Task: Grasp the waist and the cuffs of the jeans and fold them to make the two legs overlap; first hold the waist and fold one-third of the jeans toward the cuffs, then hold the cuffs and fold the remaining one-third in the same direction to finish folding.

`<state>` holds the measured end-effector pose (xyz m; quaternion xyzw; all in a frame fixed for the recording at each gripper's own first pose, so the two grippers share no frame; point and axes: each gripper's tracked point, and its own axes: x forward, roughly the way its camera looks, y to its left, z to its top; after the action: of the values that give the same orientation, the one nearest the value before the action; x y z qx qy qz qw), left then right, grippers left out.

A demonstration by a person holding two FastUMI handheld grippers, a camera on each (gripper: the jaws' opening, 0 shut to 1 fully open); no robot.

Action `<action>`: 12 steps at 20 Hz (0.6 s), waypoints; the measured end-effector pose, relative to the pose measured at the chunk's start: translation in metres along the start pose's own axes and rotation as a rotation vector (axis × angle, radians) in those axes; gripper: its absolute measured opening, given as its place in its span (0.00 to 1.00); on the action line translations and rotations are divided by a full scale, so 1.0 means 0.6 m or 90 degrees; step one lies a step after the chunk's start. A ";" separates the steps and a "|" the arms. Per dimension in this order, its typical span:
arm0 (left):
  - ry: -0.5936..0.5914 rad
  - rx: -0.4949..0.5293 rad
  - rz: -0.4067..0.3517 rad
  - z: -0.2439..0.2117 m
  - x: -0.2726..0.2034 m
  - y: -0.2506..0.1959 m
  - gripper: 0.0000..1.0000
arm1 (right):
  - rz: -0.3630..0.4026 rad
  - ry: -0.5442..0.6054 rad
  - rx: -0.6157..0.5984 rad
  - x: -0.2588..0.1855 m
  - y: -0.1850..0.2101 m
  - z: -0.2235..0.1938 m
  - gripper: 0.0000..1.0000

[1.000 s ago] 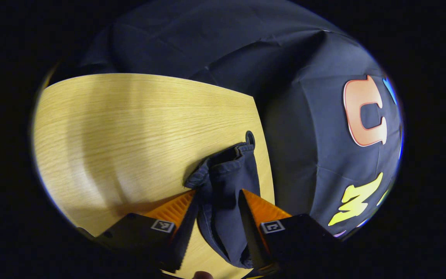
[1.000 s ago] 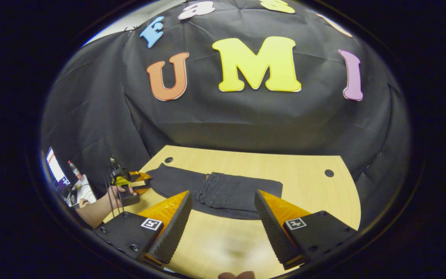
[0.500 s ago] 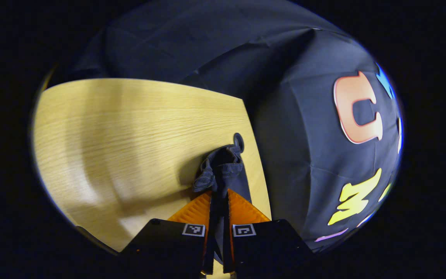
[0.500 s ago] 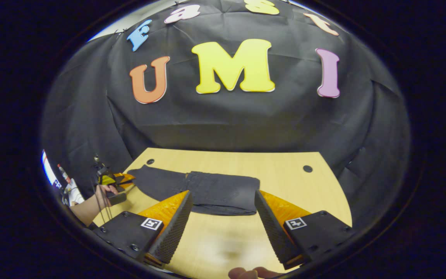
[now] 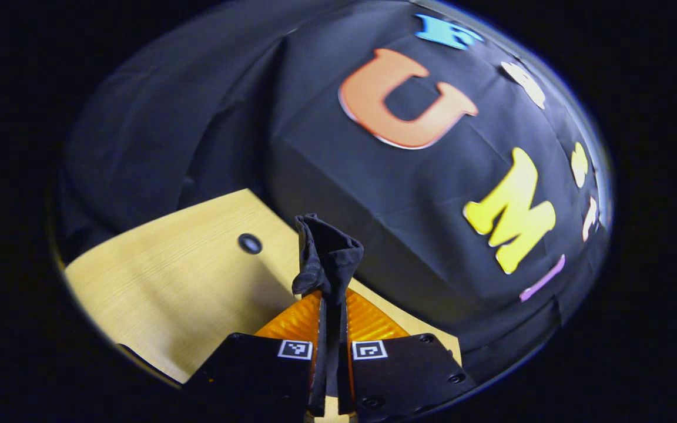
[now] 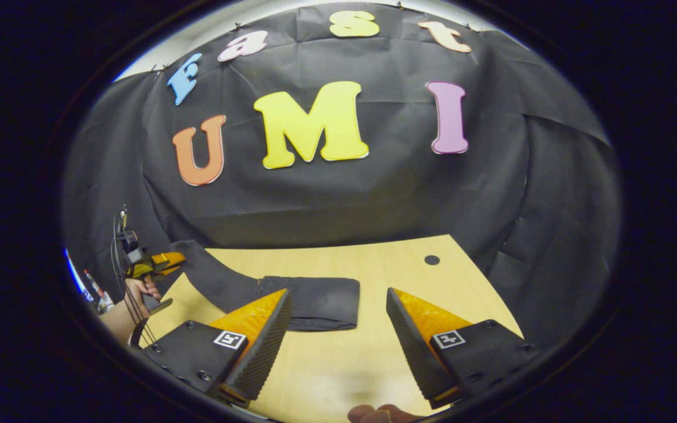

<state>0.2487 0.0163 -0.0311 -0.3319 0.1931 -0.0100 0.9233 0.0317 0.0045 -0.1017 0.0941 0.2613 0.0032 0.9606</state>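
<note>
Dark jeans (image 6: pixel 309 302) lie on the wooden surface (image 6: pixel 374 358), waist part folded | left tongs (image 5: pixel 331 311) pinch the cuff end (image 5: pixel 325 252), lifted up | right tongs (image 6: pixel 338 329) wide open, holding nothing | last fold not done.

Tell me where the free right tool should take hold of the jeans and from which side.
Probably the near corner of the folded stack of the jeans. The right tool hangs open in front of it; the stack lies flat on the table, so slide in low from the near edge. The left tool already pinches the cuff end.
</note>
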 end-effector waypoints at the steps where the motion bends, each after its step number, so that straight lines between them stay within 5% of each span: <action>1: -0.005 0.032 -0.013 -0.003 -0.007 -0.037 0.11 | -0.004 -0.004 0.006 -0.008 -0.015 0.001 0.99; 7: -0.015 0.250 -0.074 -0.092 -0.034 -0.249 0.11 | -0.050 -0.032 0.055 -0.048 -0.129 0.011 0.99; 12: -0.016 0.373 -0.099 -0.230 -0.011 -0.316 0.11 | -0.113 -0.031 0.100 -0.080 -0.234 -0.014 1.00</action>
<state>0.2135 -0.2144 -0.0091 -0.0649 0.1449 -0.1317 0.9785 -0.0199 -0.1346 -0.1102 0.1453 0.2450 -0.1043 0.9529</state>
